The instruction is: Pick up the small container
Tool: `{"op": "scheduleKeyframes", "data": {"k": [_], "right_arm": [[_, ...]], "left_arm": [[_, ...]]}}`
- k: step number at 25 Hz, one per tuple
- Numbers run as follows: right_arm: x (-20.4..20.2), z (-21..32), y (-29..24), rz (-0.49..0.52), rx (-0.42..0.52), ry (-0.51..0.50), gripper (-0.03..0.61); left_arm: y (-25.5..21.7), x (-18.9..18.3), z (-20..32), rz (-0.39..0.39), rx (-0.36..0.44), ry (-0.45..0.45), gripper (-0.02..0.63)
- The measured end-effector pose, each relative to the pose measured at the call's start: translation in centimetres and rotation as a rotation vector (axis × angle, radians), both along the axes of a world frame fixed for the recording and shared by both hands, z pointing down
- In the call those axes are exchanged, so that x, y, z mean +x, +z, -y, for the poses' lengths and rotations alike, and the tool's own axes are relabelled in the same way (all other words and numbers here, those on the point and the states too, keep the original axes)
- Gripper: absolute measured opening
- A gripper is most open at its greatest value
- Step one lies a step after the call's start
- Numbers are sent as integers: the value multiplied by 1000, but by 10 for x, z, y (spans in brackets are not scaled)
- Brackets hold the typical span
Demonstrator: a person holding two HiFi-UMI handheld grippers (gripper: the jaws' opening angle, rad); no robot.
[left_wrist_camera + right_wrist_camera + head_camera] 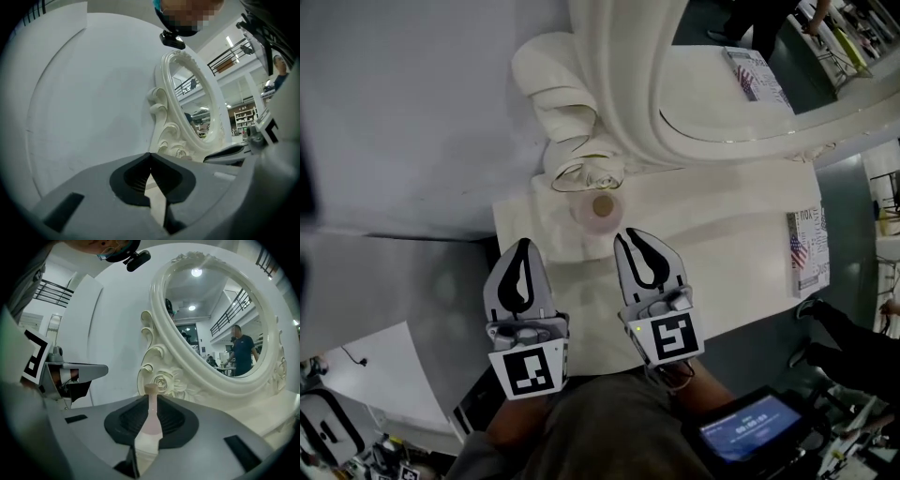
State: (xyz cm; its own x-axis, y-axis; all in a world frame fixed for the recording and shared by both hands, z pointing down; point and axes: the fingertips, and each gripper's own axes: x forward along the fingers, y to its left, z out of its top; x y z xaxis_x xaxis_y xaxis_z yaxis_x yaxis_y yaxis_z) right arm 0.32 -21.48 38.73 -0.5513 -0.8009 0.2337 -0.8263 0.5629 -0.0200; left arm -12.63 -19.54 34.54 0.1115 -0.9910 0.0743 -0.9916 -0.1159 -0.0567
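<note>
You are keeping both tools clenched and empty, with the left gripper (523, 244) and the right gripper (630, 235) hovering side by side over the near part of the white table (741, 253). The small container (602, 208), pink with a brown lid, is standing just beyond the right gripper's tips, untouched, at the foot of the ornate mirror frame (619, 112).

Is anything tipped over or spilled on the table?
No, nothing stands out. The small pink container stands upright on the white table, close to the carved base of the mirror, and nothing is spilled around it.
</note>
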Motion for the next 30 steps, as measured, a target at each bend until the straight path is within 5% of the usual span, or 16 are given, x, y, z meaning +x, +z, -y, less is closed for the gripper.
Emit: {"op": "scheduleKeyframes", "data": {"k": [1, 3, 6, 30], "right_arm": [[-3, 3, 4, 4, -2, -11, 21], [-9, 10, 11, 10, -12, -30, 155], [-16, 17, 17, 19, -3, -48, 196], [-42, 51, 24, -7, -12, -99, 207]], "left_arm": [[5, -3, 3, -2, -9, -8, 14], [14, -7, 9, -8, -25, -20, 14], [24, -13, 14, -16, -43, -34, 14], [57, -23, 24, -52, -117, -90, 14]]}}
